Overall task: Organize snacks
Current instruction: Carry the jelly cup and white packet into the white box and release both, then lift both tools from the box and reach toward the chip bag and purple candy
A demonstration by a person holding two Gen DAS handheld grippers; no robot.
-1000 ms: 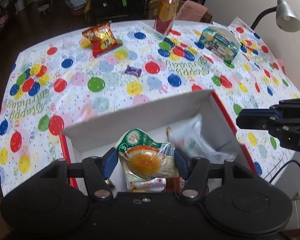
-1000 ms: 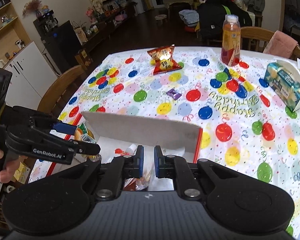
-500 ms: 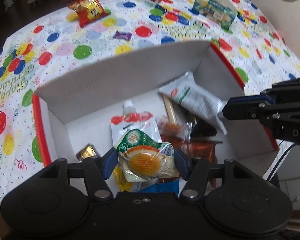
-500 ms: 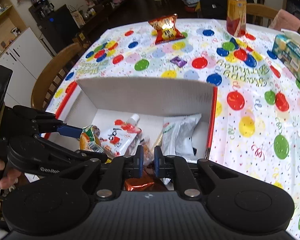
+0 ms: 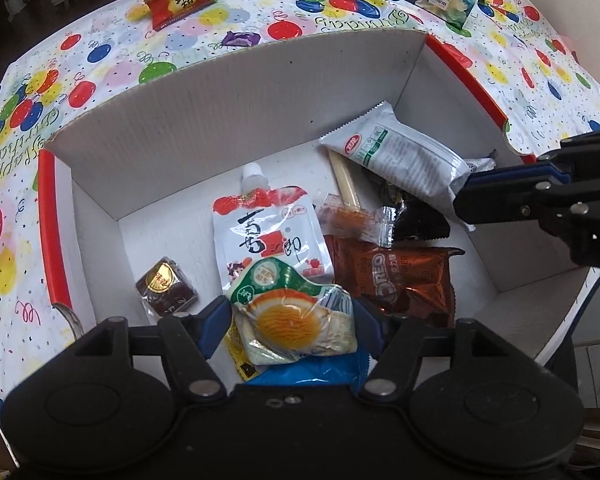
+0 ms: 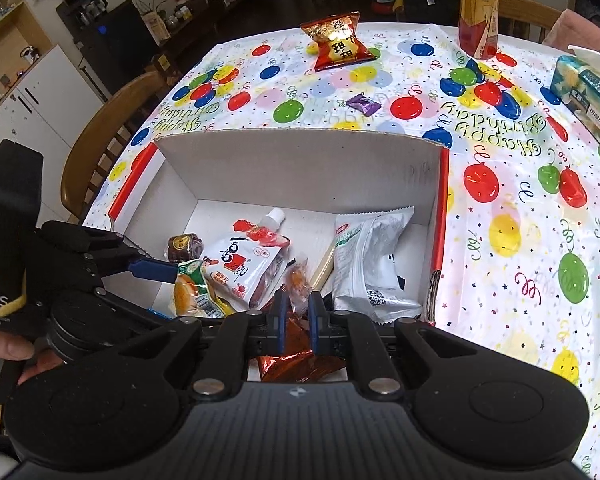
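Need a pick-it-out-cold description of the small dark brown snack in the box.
Start at the white cardboard box with red edges on the balloon tablecloth. On its floor, look left of the white spouted pouch, near the left wall. The small dark brown wrapped square lies there alone, the only item with a round gold sticker on top.

Matt corrugated cardboard box (image 5: 228, 120); glossy printed plastic tablecloth (image 6: 500, 216).
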